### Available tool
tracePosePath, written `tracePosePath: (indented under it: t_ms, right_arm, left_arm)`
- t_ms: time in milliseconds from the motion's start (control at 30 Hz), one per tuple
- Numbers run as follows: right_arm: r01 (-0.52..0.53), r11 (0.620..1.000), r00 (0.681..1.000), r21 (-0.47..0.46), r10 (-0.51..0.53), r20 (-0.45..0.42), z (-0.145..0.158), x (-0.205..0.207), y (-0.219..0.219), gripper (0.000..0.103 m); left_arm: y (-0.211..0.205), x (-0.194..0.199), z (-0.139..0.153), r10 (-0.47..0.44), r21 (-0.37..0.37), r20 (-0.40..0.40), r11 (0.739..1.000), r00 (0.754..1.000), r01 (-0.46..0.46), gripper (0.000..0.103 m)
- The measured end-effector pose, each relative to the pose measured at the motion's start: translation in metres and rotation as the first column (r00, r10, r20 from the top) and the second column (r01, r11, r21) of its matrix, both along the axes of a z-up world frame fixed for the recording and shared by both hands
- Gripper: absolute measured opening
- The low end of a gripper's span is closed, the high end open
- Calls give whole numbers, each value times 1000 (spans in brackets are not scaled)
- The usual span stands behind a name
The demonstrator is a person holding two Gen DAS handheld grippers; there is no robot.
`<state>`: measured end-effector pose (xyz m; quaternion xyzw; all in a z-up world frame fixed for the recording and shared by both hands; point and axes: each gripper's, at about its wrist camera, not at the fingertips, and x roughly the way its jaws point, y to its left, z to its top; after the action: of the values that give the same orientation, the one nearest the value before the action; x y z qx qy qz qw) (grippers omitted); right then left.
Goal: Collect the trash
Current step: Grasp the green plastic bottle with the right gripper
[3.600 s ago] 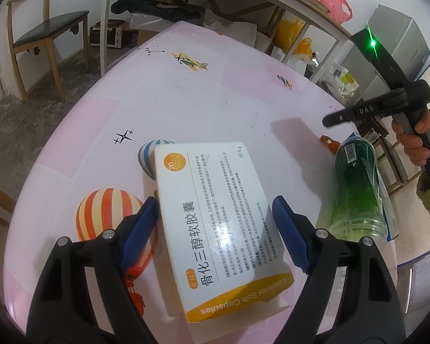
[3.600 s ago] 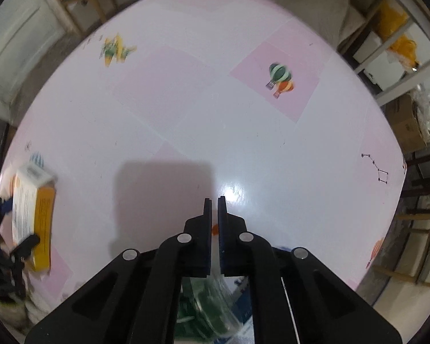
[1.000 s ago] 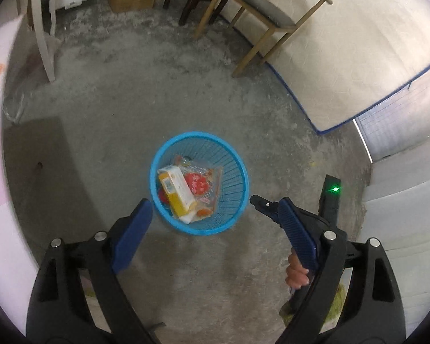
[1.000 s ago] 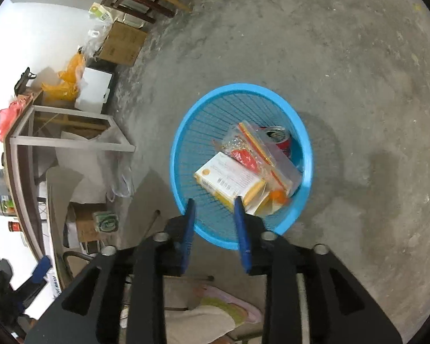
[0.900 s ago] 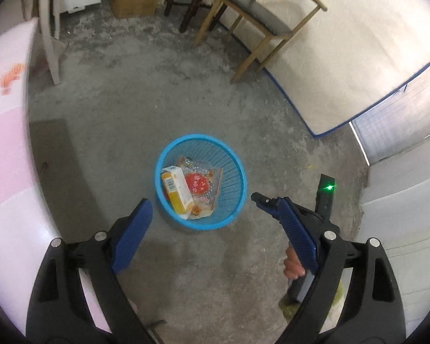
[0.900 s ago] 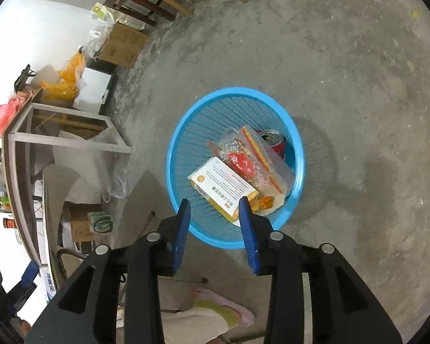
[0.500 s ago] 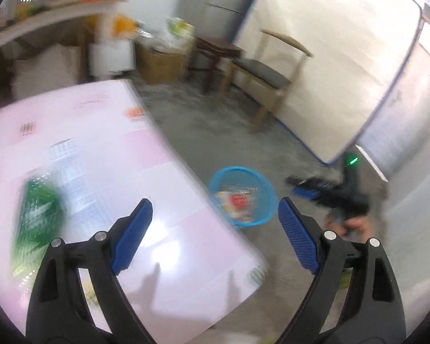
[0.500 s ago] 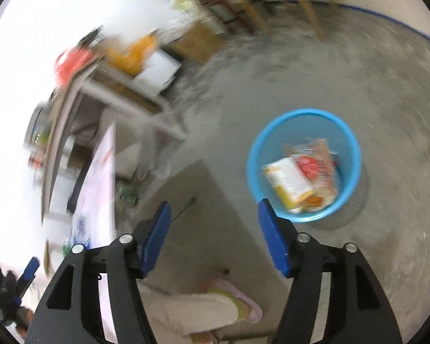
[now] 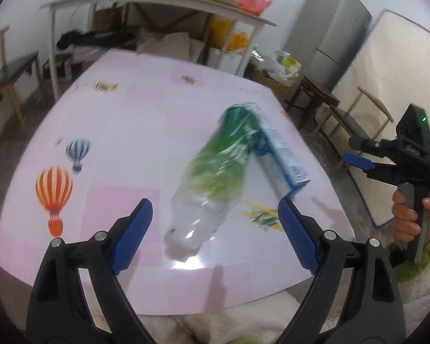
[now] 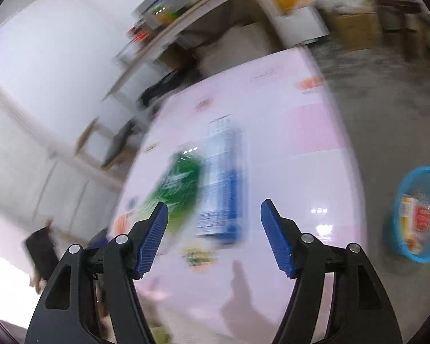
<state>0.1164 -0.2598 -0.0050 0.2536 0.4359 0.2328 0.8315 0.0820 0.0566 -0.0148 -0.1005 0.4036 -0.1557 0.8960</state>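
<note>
A clear plastic bottle with a green label (image 9: 218, 169) lies on the pink table (image 9: 134, 132), next to a blue and white box (image 9: 281, 157). My left gripper (image 9: 215, 229) is open and empty, just short of the bottle's base. My right gripper (image 10: 215, 229) is open and empty above the table's near edge, in front of the blurred bottle (image 10: 177, 186) and box (image 10: 220, 189). It also shows at the right in the left wrist view (image 9: 358, 162). The blue trash basket (image 10: 398, 200) stands on the floor at the right with a yellow box and wrappers inside.
A metal shelf rack (image 9: 157, 3) with bags stands behind the table. A grey fridge (image 9: 326, 28), a wooden chair (image 9: 355, 114) and a white panel are at the right. Another chair (image 9: 3, 80) is at the left. The floor is bare concrete.
Both grippers have swung up from the basket on the floor to the table. The bottle and blue box are now right in front of them. The right gripper has opened wide.
</note>
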Motion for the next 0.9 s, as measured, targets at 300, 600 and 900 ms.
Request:
tracePosePath:
  t_ms: [300, 600, 900]
  right_arm:
    - [-118, 977, 986, -177, 95, -136, -14, 27, 126, 78]
    - [11, 990, 947, -140, -55, -317, -56, 58, 133, 91]
    - [-71, 976, 956, -204, 8, -293, -64, 72, 173, 90]
  left_arm:
    - [28, 10, -33, -22, -123, -35, 992, 999, 17, 79]
    - [25, 28, -51, -113, -255, -45, 962, 993, 98, 60]
    - [9, 24, -61, -196, -333, -61, 928, 979, 165, 51]
